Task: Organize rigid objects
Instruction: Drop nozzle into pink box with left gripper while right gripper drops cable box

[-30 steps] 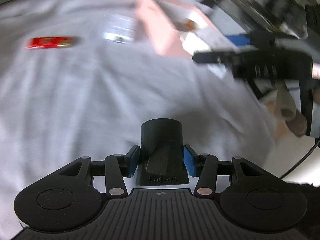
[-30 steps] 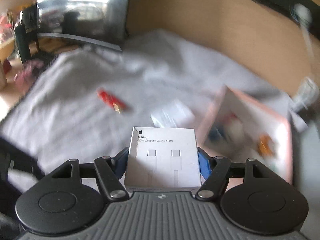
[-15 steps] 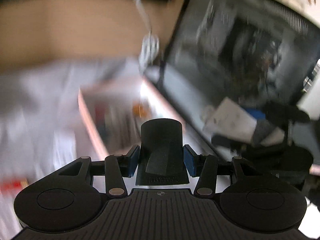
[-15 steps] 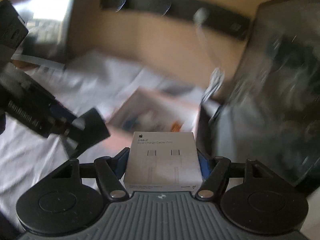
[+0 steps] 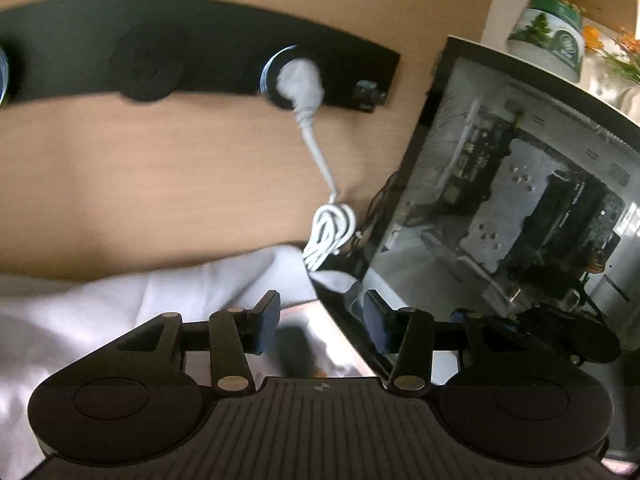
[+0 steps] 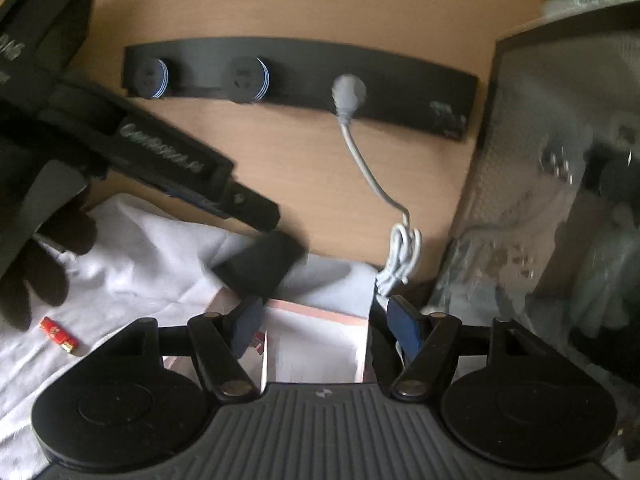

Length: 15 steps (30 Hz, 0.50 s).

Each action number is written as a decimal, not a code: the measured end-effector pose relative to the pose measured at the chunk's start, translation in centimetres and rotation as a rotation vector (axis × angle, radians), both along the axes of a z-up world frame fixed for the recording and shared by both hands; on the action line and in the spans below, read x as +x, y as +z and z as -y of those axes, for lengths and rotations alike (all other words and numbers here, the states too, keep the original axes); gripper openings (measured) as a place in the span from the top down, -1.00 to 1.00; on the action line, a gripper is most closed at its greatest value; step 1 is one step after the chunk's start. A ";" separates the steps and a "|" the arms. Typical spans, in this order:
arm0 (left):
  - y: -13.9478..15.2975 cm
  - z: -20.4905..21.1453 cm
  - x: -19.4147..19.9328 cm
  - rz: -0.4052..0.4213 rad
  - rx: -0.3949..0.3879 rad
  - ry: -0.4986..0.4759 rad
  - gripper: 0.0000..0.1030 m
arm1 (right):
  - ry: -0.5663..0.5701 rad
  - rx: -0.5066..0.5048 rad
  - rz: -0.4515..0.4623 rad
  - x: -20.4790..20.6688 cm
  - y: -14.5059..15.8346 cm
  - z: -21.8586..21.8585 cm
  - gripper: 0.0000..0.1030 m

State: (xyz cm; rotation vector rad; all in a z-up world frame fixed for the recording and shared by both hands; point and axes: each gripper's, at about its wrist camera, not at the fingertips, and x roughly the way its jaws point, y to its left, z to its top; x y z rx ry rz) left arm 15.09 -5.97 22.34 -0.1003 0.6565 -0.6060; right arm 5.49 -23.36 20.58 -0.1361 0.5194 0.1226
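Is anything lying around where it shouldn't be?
Yes. A small red stick-shaped object lies alone on the white cloth, outside the pink-rimmed box, so it looks left behind. Nothing looks spilled or broken.

- Pink box (image 6: 316,312): an open, shallow box with a pale pink rim, lying on the white cloth. Its far wall shows just beyond the right tool's fingers.
- White carton (image 6: 316,348): flat in the box, blurred.
- Black cone (image 6: 260,266): a dark, tapered piece, tilted above the box's far left corner.
- Red stick (image 6: 59,335): small, red with a gold tip, flat on the cloth, well left of the box.
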 end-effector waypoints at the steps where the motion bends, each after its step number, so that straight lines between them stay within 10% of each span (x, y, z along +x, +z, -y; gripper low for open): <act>1: -0.7 -0.6 -0.2 -0.009 0.000 0.019 0.03 | -0.003 0.022 -0.018 0.1 -0.3 0.1 -0.35; 15: -13.6 -12.8 -7.2 -0.249 0.150 0.322 0.03 | -0.010 0.064 -0.178 0.4 -3.6 -1.3 -0.35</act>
